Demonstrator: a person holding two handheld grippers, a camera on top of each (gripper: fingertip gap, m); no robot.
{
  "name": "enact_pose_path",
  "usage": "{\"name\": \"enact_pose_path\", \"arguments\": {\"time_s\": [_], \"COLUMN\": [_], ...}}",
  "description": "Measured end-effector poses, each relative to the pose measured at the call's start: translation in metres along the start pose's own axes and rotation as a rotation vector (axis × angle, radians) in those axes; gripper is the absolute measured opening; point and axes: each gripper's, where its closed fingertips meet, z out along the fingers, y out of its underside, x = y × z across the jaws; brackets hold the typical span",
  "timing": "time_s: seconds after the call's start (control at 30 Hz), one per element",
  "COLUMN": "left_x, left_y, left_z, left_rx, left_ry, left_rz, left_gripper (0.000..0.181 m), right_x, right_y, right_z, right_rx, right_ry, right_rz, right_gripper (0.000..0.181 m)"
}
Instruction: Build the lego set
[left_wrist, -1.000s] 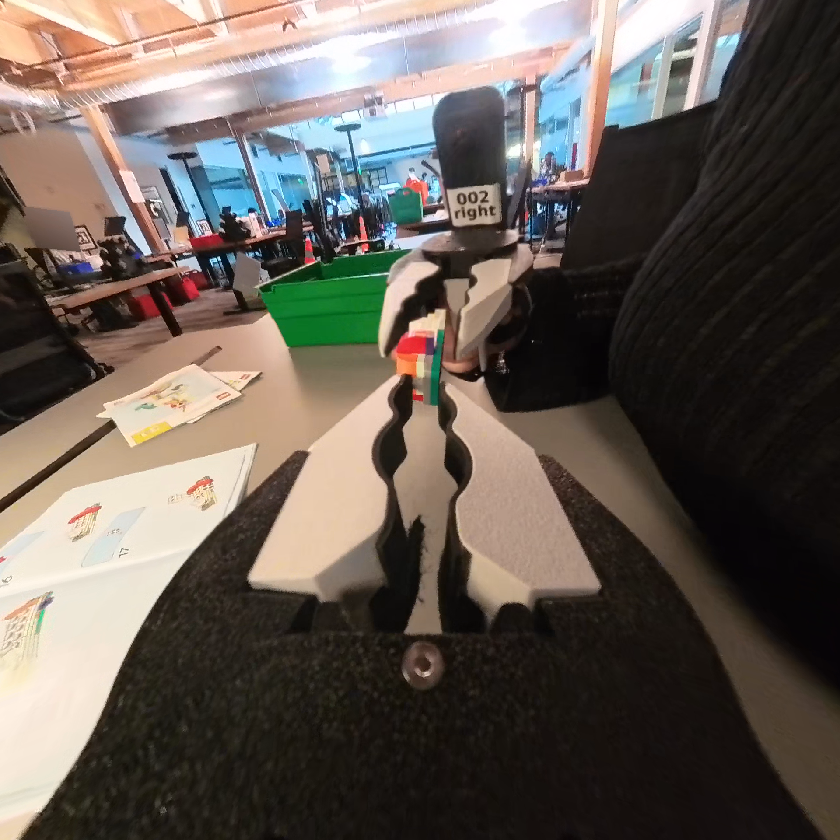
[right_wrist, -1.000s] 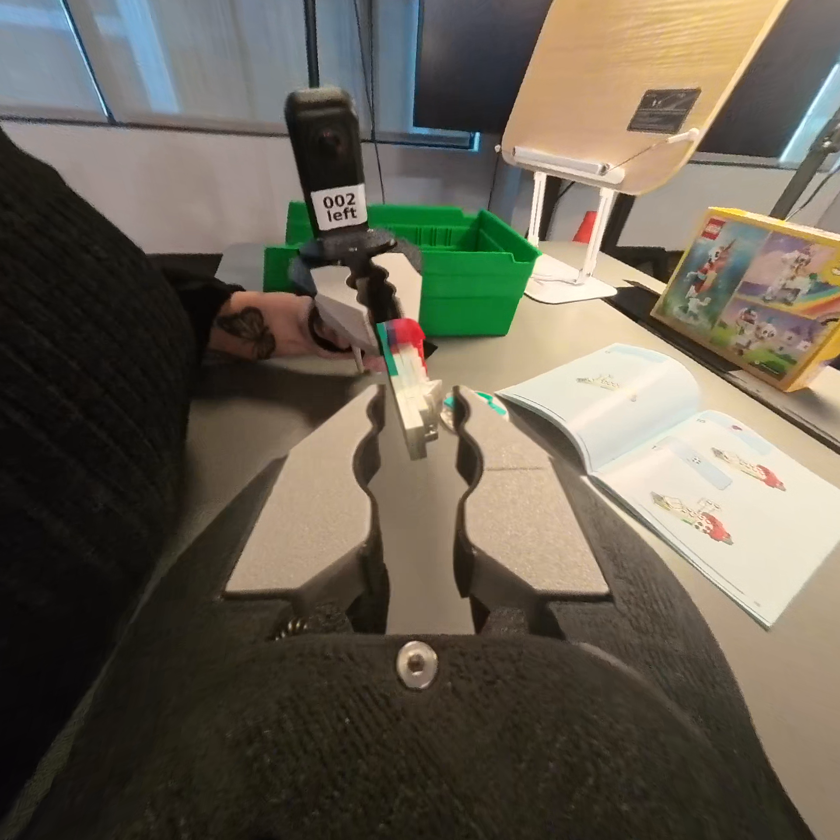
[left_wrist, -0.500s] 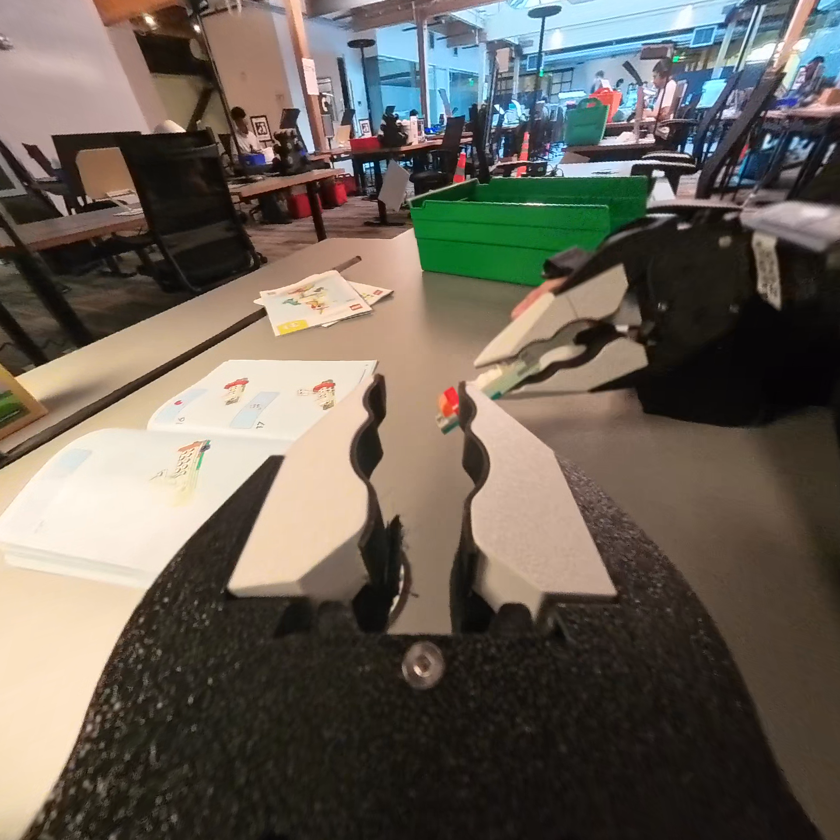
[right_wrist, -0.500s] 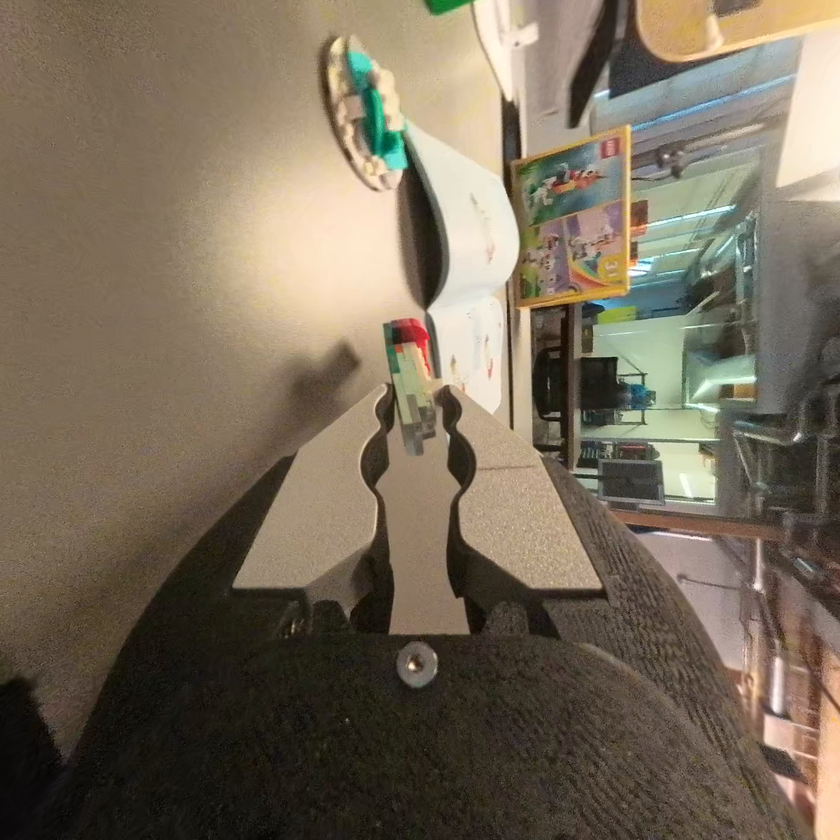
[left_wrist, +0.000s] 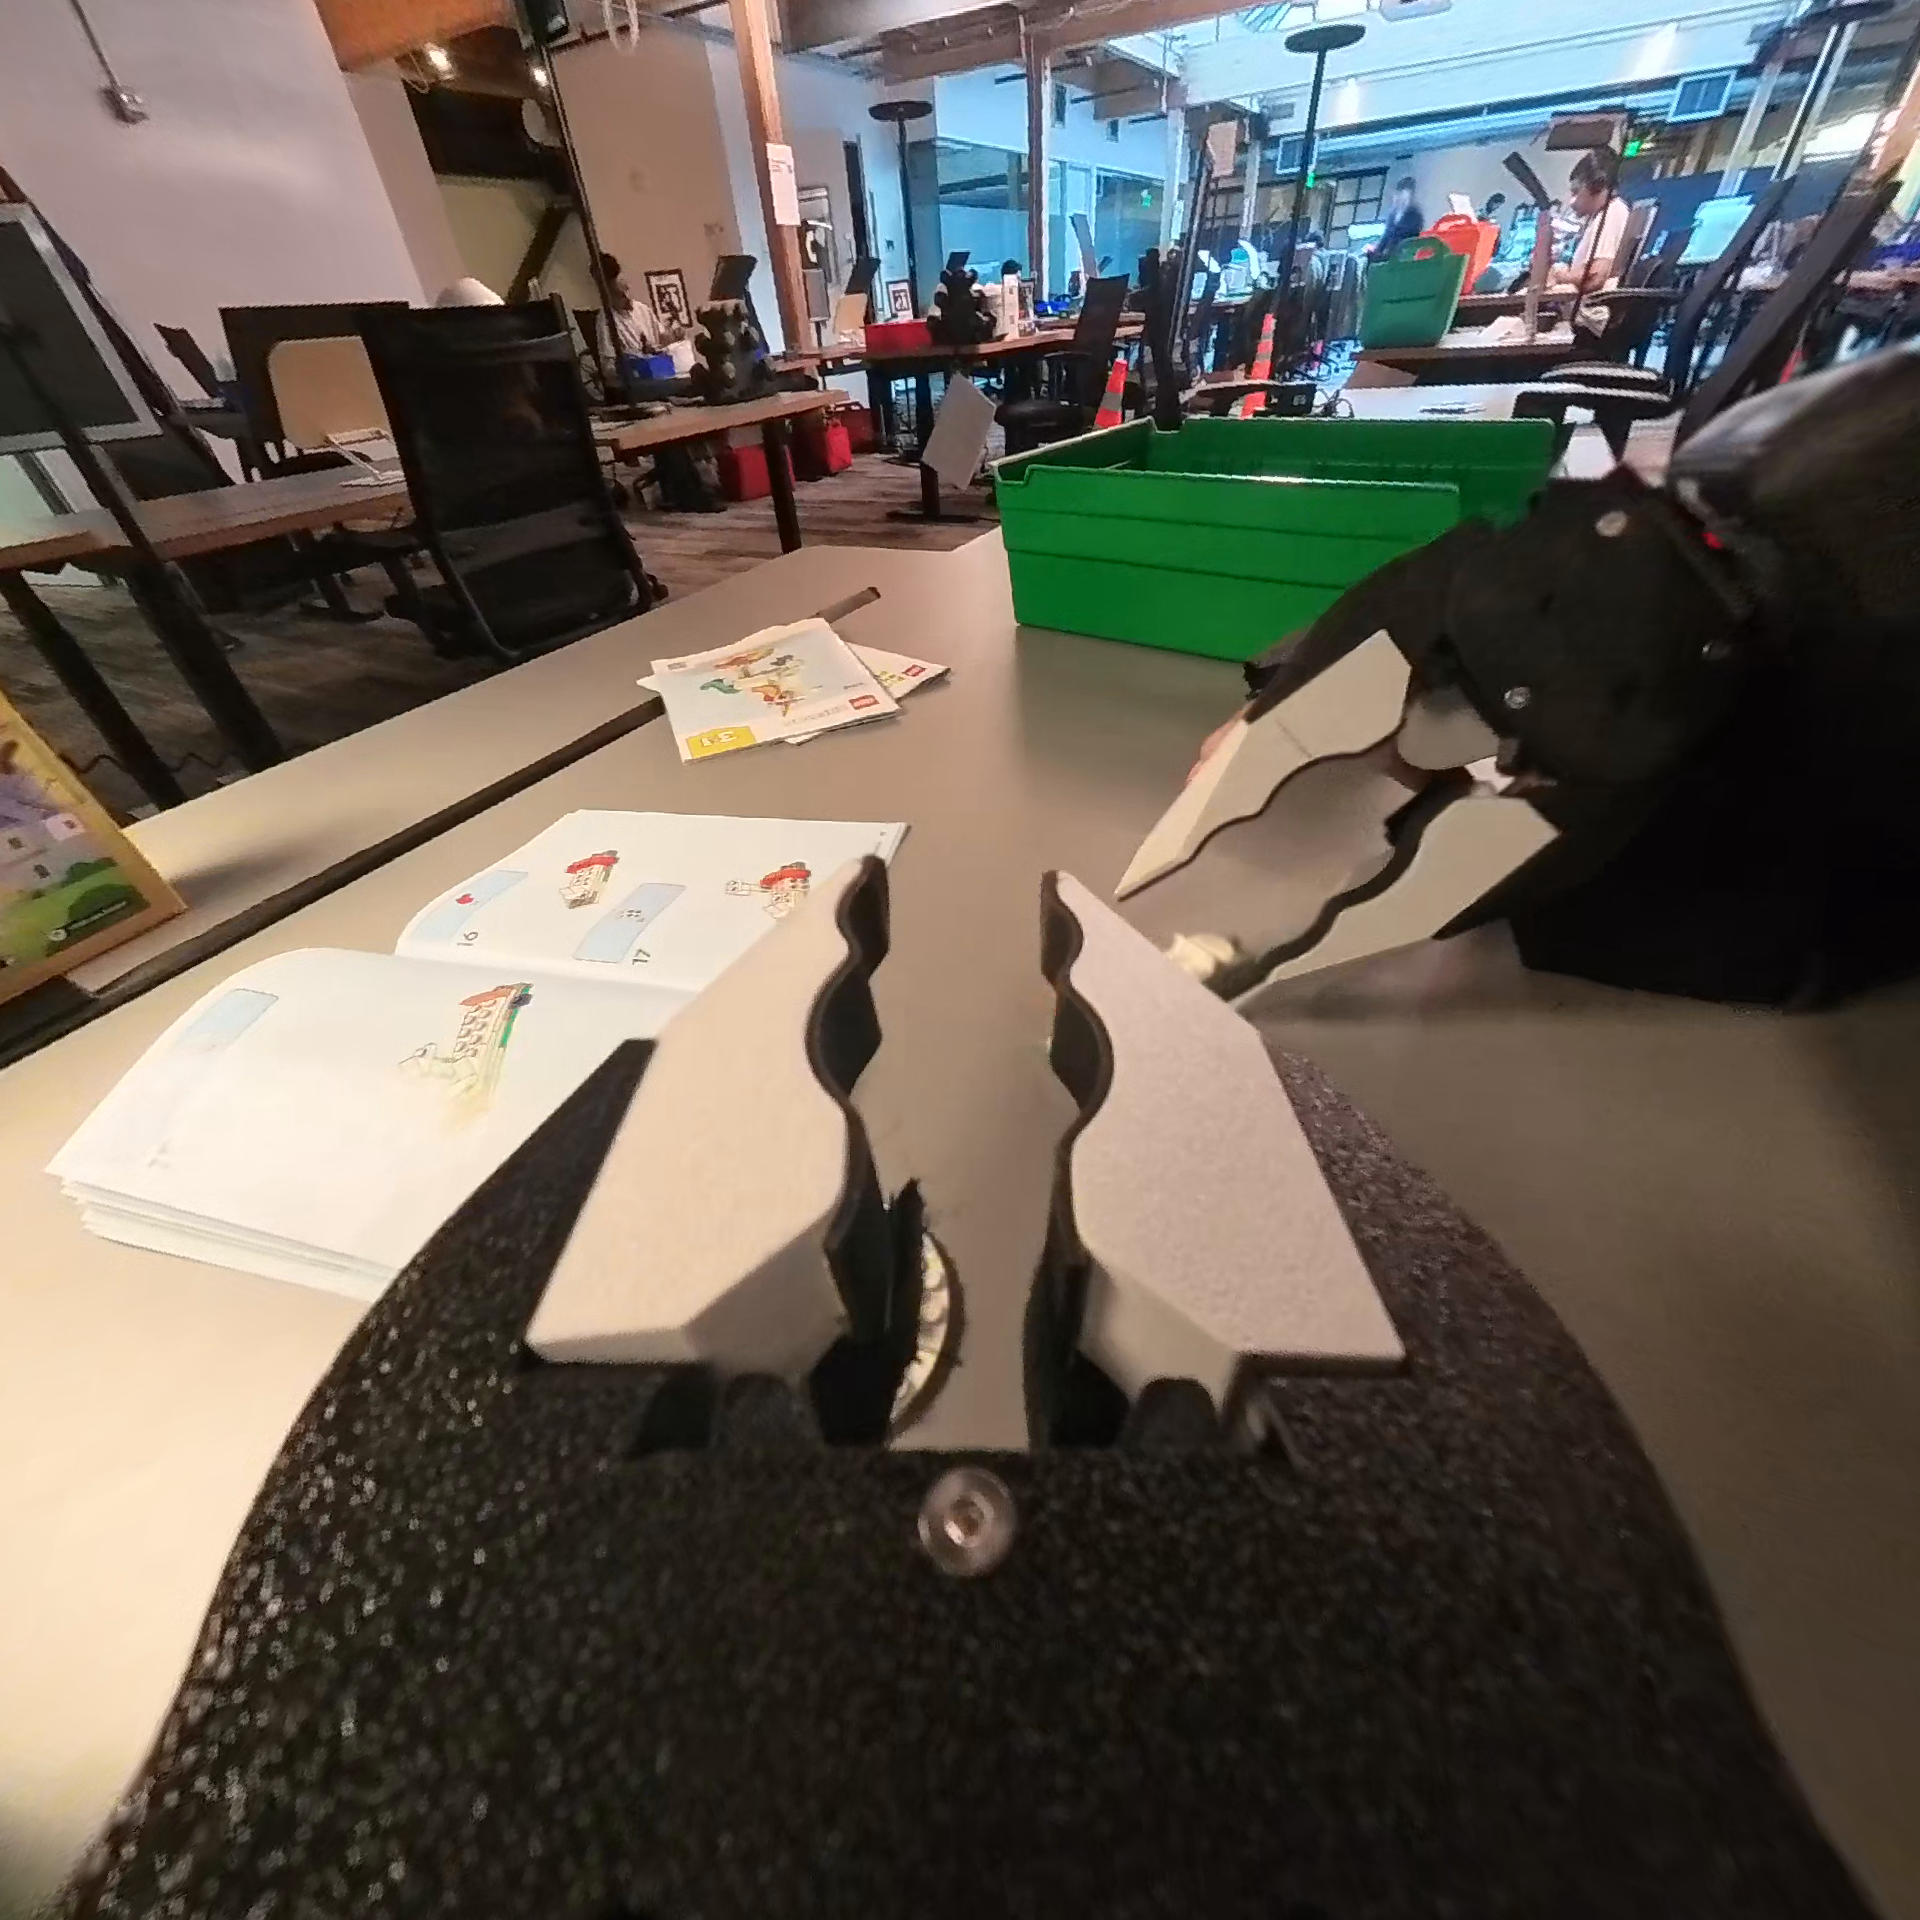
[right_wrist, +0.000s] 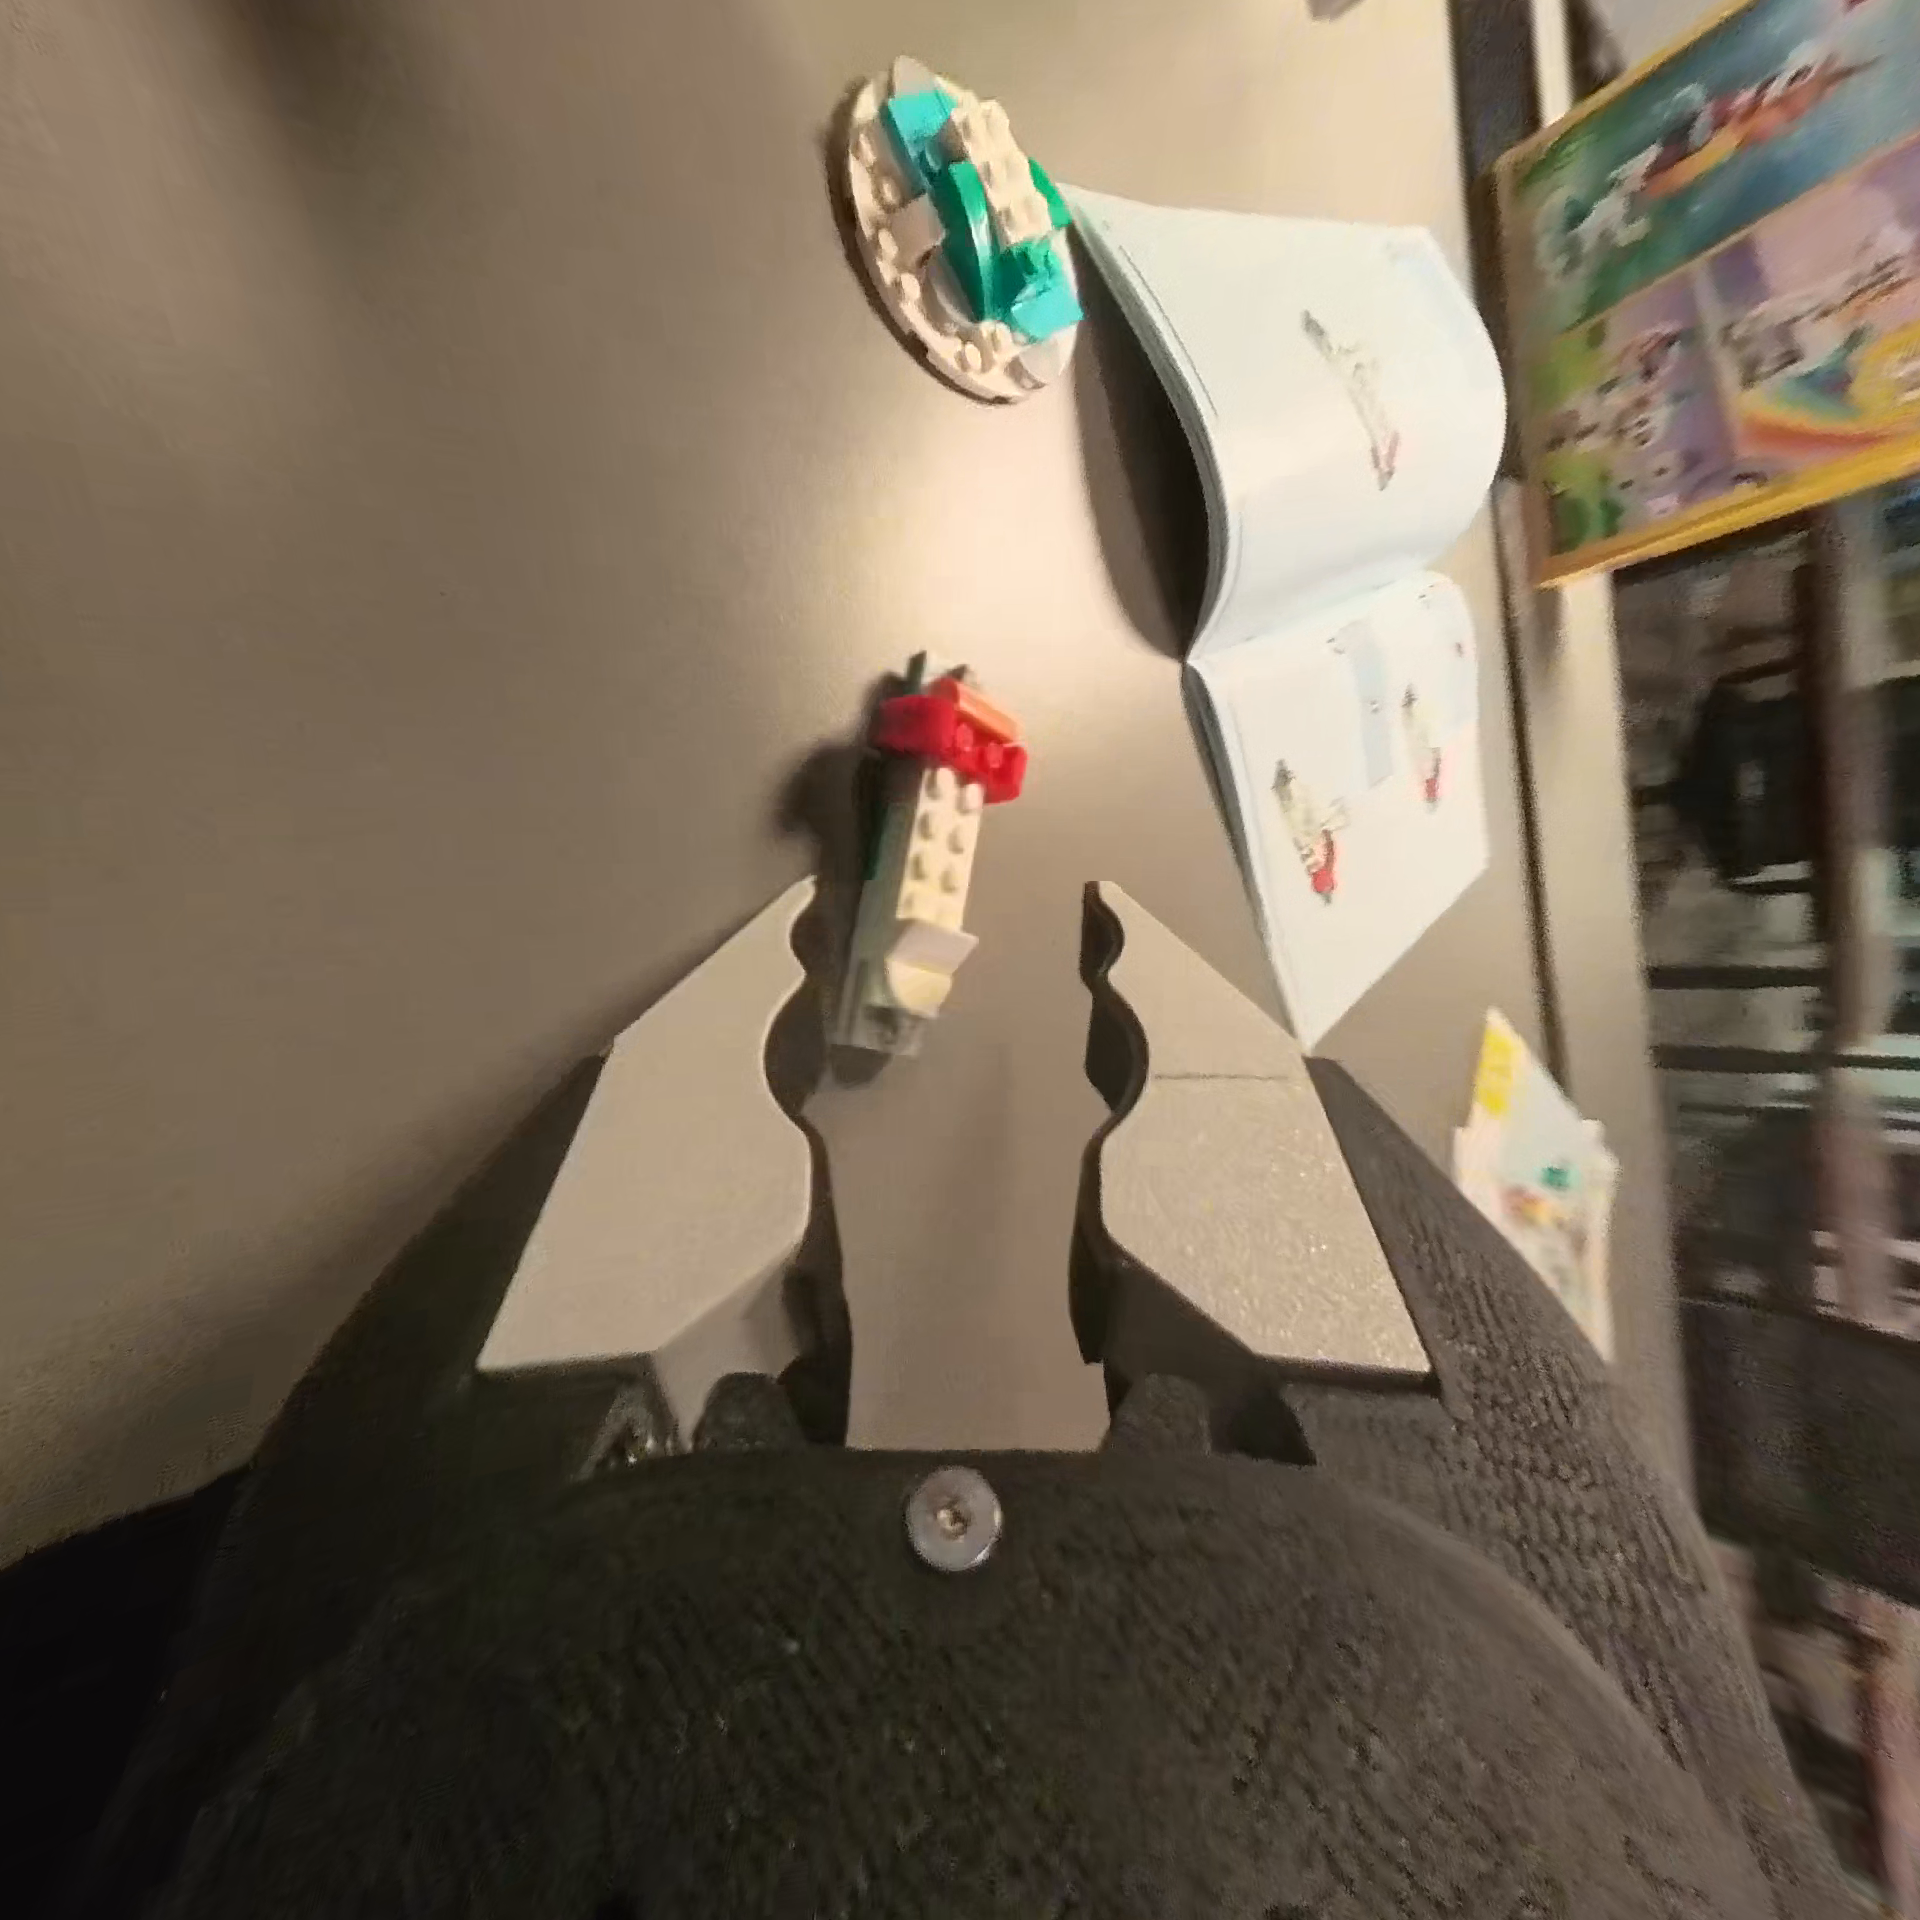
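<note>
Half a second ago the right tool (right_wrist: 948, 888) pinched the red-topped lego piece (right_wrist: 923, 862); now its jaws gape and the piece lies free on the counter (right_wrist: 416, 520), mid-surface. The left tool (left_wrist: 961, 888) is open, empty; next grab pending

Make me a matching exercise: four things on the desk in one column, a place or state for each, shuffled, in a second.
Things
1. brick strip with red top
2. round white plate with teal bricks
3. open booklet
4. green bin

Places or states
A. lying open, pages up, beside the round plate
B. at the far end of the desk, past the leaflets
C. lying flat between the open fingers of the right claw
D. near the booklet's curled edge, beyond the strip

Pairs: 1-C, 2-D, 3-A, 4-B
</note>
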Motion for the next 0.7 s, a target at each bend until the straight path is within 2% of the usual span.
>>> {"name": "enact_pose_path", "arguments": {"time_s": [0.07, 0.13, 0.27, 0.33, 0.47, 0.53, 0.6, 0.7], "left_x": [-0.003, -0.006, -0.013, -0.016, -0.022, -0.029, -0.04, -0.046], "left_y": [0.0, 0.0, -0.001, -0.001, -0.005, -0.01, -0.016, -0.017], "left_z": [-0.001, -0.001, -0.004, -0.005, -0.008, -0.012, -0.019, -0.023], "left_rx": [0.004, 0.007, 0.021, 0.031, 0.064, 0.105, 0.147, 0.145], "left_ry": [-0.011, -0.023, -0.066, -0.091, -0.155, -0.228, -0.341, -0.43], "left_rz": [-0.015, -0.027, -0.032, -0.027, 0.022, 0.082, 0.165, 0.286], "left_gripper": [0.027, 0.027, 0.028, 0.028, 0.029, 0.026, 0.018, 0.015], "right_x": [-0.005, -0.01, 0.007, 0.038, 0.109, 0.131, 0.141, 0.153], "right_y": [-0.002, -0.008, -0.029, -0.026, 0.01, 0.029, 0.043, 0.051], "right_z": [-0.003, -0.008, -0.028, -0.035, -0.056, -0.072, -0.075, -0.071], "right_rx": [0.007, 0.057, 0.303, 0.421, 0.608, 0.678, 0.681, 0.621], "right_ry": [-0.066, -0.136, -0.184, -0.051, 0.439, 0.675, 0.787, 0.853], "right_rz": [0.066, 0.136, 0.39, 0.489, 0.646, 0.683, 0.692, 0.647], "right_gripper": [0.052, 0.051, 0.045, 0.044, 0.035, 0.028, 0.025, 0.021]}}
